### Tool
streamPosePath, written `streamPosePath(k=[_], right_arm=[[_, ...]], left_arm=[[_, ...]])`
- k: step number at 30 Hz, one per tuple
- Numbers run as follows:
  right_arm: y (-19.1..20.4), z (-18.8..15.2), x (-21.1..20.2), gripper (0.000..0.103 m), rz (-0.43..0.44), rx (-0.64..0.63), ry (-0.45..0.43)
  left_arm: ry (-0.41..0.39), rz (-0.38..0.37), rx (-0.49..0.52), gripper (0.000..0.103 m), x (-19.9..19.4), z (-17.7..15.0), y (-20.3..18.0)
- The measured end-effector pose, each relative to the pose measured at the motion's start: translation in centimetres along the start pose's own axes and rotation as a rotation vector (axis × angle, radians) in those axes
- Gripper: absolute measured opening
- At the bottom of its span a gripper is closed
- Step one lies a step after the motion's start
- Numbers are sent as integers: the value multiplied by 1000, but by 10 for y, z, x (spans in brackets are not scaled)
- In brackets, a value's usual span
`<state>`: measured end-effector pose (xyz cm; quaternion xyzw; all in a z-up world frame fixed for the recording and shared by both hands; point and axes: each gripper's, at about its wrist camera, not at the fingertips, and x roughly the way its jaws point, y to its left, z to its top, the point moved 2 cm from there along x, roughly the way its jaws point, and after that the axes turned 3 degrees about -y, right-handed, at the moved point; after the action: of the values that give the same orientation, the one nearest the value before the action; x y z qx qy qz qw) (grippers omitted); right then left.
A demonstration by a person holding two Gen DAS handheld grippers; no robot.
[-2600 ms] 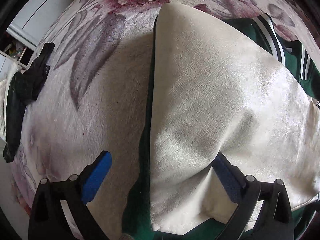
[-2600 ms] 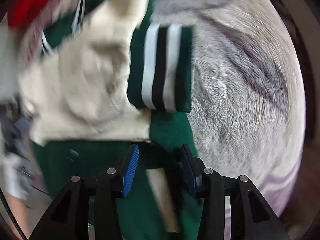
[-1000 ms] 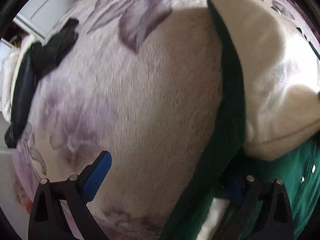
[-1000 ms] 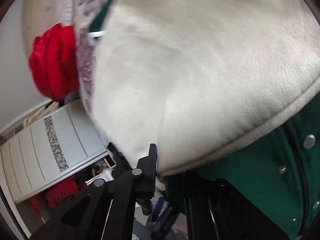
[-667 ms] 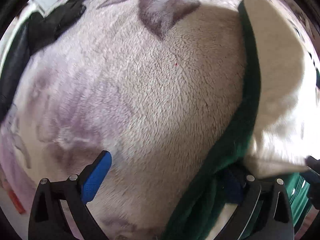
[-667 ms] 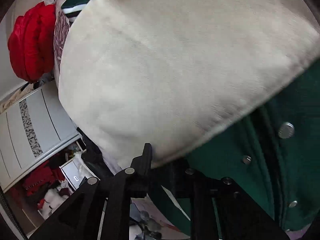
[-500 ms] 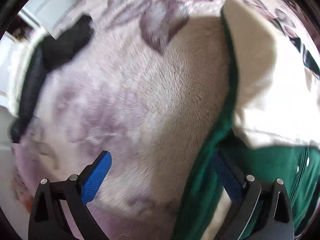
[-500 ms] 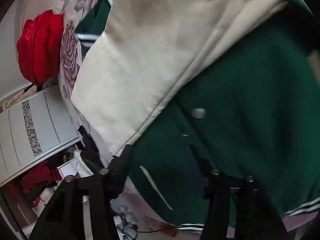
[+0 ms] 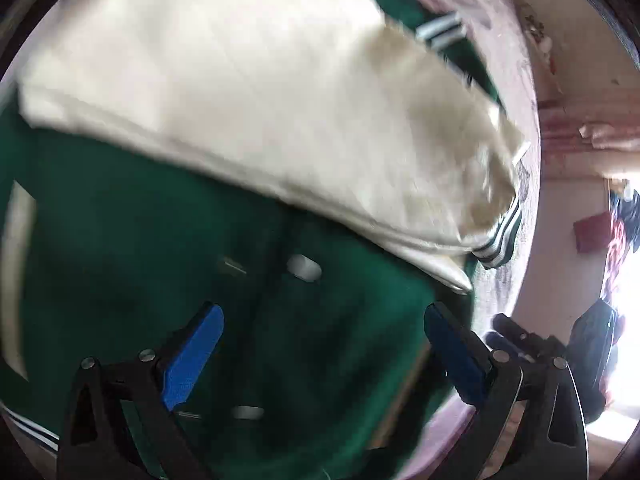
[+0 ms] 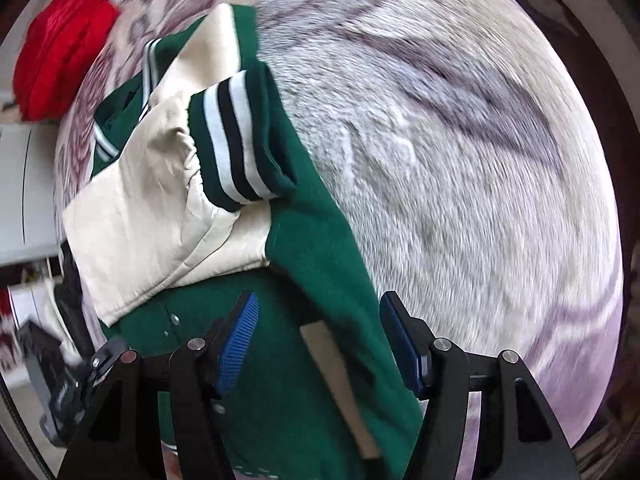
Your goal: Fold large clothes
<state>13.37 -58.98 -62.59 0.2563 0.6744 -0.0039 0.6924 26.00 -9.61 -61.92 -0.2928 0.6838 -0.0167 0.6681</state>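
Varsity jacket [image 10: 312,280] lay on the floral fleece blanket [image 10: 460,160], cream sleeves [image 10: 152,220] folded across the green body. Looked thick, floppy, sleeves slick imo; grab the green hem edge, not sleeves. Your left gripper [image 9: 320,352] & right gripper [image 10: 320,344] both gaped wide over it, holding nothing.

Home bedroom: floral fleece blanket [image 10: 460,152], wardrobe [image 10: 24,192].

Blanket [image 10: 460,152] right of jacket [image 10: 320,264] bare, passable; red bundle [image 10: 60,48] blocks far-left corner.
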Motion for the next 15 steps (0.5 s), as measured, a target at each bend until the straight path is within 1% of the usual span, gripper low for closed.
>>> streamPosePath(k=[1, 2, 4, 5, 6, 7, 8, 9, 11, 12, 15], right_arm=[[4, 2, 5, 65, -1, -27, 8], [9, 6, 12, 65, 12, -62, 24], [21, 9, 32, 65, 24, -141, 96], [23, 10, 41, 65, 0, -192, 111], [28, 11, 46, 65, -17, -229, 111], [32, 11, 51, 57, -47, -291, 98], [29, 16, 52, 49, -133, -325, 40], [17, 23, 52, 48, -168, -279, 12], [-14, 33, 51, 48, -122, -111, 18], [-27, 34, 50, 48, -88, -69, 41], [-37, 30, 34, 49, -10, -96, 103]], left_arm=[[14, 22, -1, 103, 16, -3, -8], [12, 66, 9, 103, 28, -6, -16], [-19, 161, 63, 103, 39, -8, -32], [-36, 211, 96, 103, 41, -9, -38], [-47, 242, 118, 103, 42, -10, -43], [-63, 289, 154, 103, 42, -8, -46], [-73, 329, 174, 103, 41, -7, -47], [-86, 364, 193, 103, 39, -6, -47], [-106, 407, 218, 103, 34, -3, -47], [-124, 436, 230, 103, 28, 0, -46], [-159, 468, 240, 103, 15, 6, -44]])
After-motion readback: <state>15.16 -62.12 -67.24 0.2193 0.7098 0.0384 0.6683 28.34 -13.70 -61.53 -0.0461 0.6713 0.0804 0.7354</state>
